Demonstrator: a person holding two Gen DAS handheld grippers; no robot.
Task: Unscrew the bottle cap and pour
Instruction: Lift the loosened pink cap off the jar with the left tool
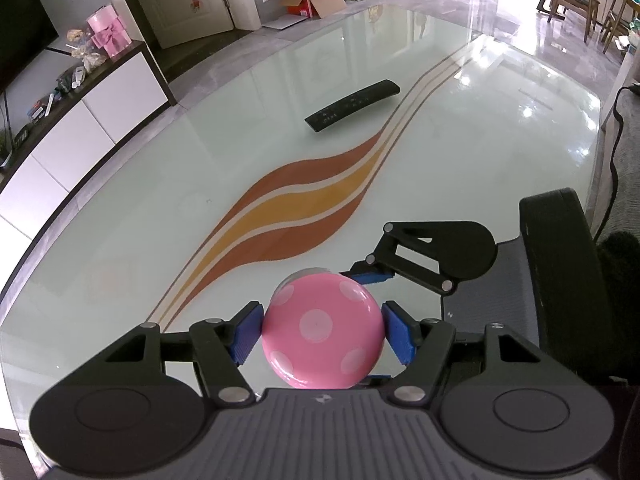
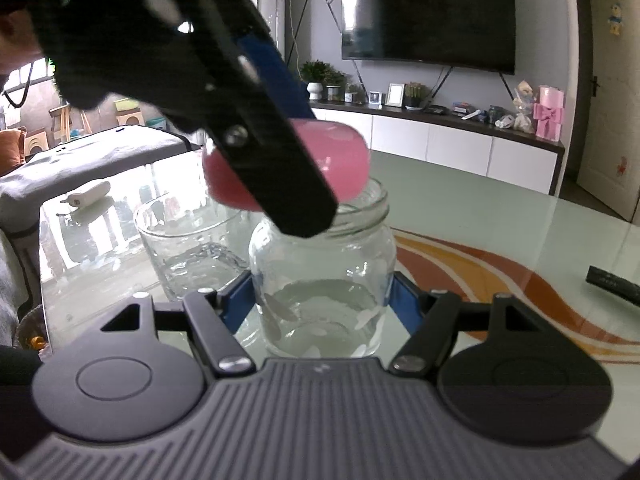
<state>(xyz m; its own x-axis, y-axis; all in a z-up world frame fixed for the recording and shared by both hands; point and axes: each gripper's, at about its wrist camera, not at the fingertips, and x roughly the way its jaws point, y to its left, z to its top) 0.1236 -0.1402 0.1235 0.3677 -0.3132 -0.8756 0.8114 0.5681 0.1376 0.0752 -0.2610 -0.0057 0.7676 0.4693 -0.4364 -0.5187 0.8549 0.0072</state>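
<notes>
Pink cap point(image 1: 322, 330) with pale dots, pinched at its sides between the blue pads point(image 1: 247, 334) of the left gripper point(image 1: 320, 332); jaws closed on it. Seen from the right wrist, cap point(image 2: 344, 160) tilted and lifted, its lower edge just above or barely touching the rim of the glass jar point(image 2: 324, 276); cannot tell which. Threads on the jar neck exposed, so probably unscrewed and coming off.

Right gripper point(image 2: 320, 300) clamped on the jar's lower body, jaws closed around it, jar upright on the glass counter point(image 2: 500, 200). Some clear liquid in the bottom. Empty-looking glass tumbler point(image 2: 188, 248) just beside the jar, on its left in the right wrist view.

For the step in hand: lift cap straight up and clear of the rim before swinging aside. Keep jar firmly clamped and level so liquid stays calm. Set cap down well apart from the tumbler. Tip slowly toward the tumbler afterward; smooth glass may slip in the pads.

Black remote point(image 1: 353, 105) lying farther out on the counter; buttons visible, nothing legible. No brand or label readable on jar, cap or tumbler.
</notes>
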